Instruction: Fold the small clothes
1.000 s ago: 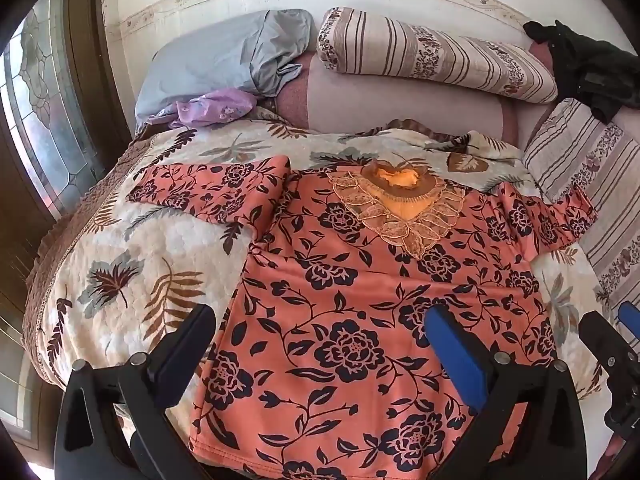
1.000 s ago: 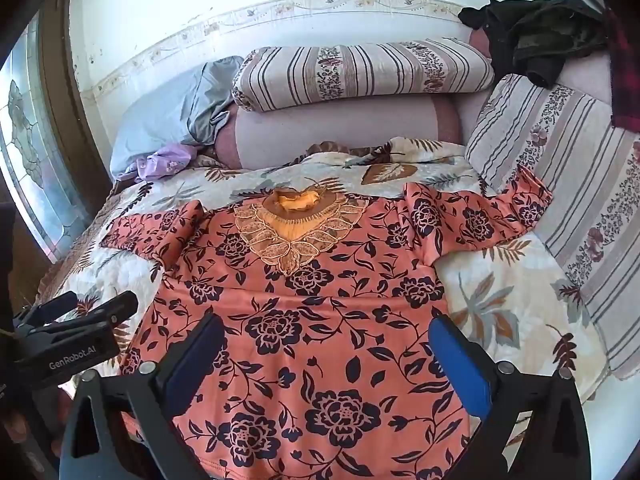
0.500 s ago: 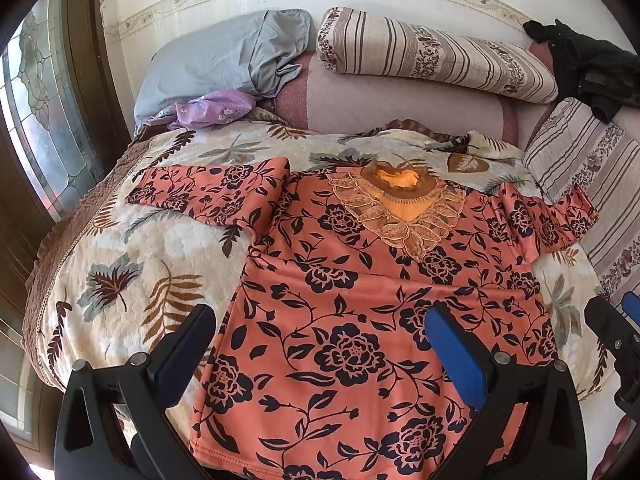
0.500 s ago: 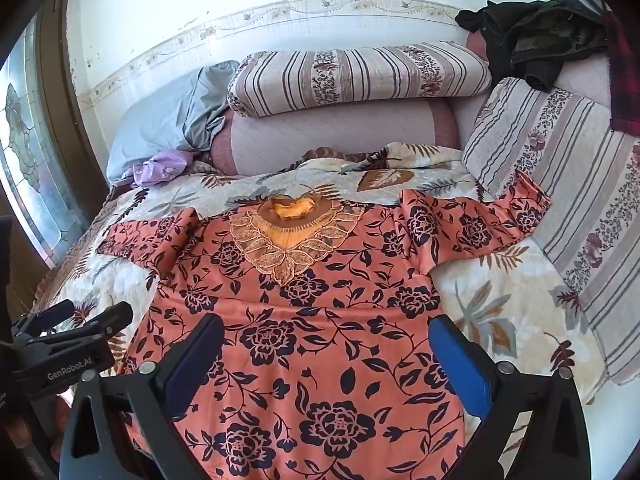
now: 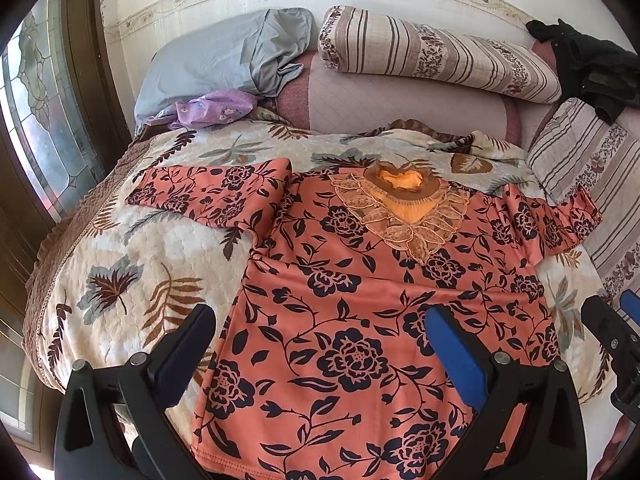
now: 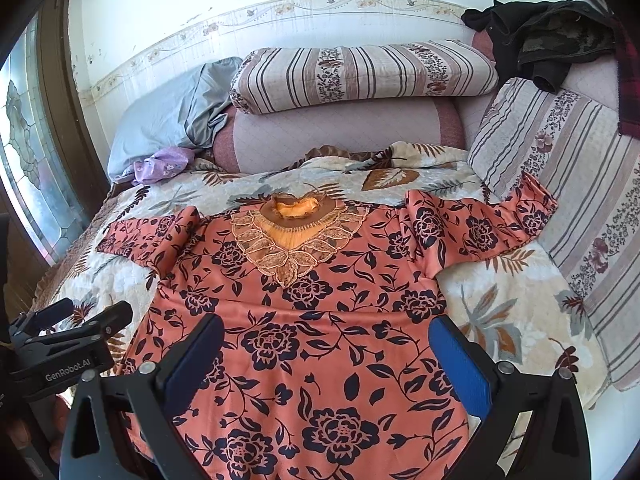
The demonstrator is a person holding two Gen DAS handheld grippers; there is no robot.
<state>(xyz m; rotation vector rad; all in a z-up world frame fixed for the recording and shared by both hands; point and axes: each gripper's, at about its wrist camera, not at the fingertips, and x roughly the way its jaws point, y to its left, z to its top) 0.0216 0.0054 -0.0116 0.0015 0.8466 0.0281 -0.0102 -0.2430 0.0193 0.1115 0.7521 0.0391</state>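
An orange top with dark flowers [image 5: 360, 300] [image 6: 320, 320] lies flat and face up on the bed, sleeves spread to both sides, lace collar [image 5: 404, 208] [image 6: 294, 236] at the far end. My left gripper [image 5: 320, 344] hovers open above its lower left part. Over the lower middle of the top, my right gripper [image 6: 328, 352] is open too. Neither holds any cloth. The left sleeve [image 5: 212, 196] rests on the quilt; the right sleeve [image 6: 480, 228] reaches the striped cushion.
A leaf-print quilt [image 5: 120, 264] covers the bed. Striped pillows [image 6: 360, 76] and a grey pillow [image 5: 224, 64] with a purple cloth [image 5: 212, 108] line the far end. Dark clothes [image 6: 552, 44] hang at the right. A stained-glass window [image 5: 36, 120] stands left.
Both grippers have drawn back and risen slightly, so the top sits a little farther away in each view. The top itself has not moved.
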